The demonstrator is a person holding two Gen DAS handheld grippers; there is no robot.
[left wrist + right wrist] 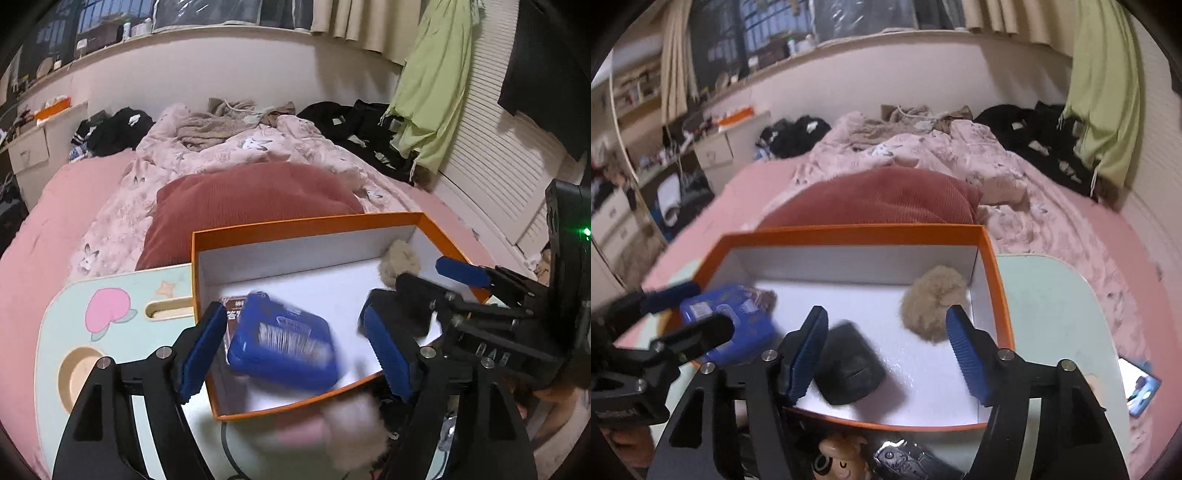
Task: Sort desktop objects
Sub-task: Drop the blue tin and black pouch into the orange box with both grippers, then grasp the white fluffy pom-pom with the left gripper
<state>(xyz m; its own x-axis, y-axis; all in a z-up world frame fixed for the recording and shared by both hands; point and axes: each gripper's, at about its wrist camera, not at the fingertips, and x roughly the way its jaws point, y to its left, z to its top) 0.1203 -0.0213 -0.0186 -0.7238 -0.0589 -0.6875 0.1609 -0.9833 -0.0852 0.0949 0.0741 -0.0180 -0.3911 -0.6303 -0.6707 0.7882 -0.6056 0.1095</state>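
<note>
An orange box (306, 225) with a white inside stands on a pale green lap desk (122, 332). My left gripper (295, 354) is open over the box's near left part. A blurred blue packet (284, 347) lies between its fingers, with a gap on each side. In the right wrist view my right gripper (888, 356) is open over the box (849, 232). A black mouse-like object (849, 369), blurred, lies on the box floor beside its left pad. A beige fluffy ball (934, 302) sits in the far right corner. The blue packet (735, 317) and left gripper (690, 314) show at the left.
A white-pink fluffy item (351, 432) lies in front of the box. A small figurine (842, 458) and a silver object (905, 461) sit by the near edge. A phone (1141, 387) rests at the desk's right. A red cushion (255, 199) and bedding lie behind.
</note>
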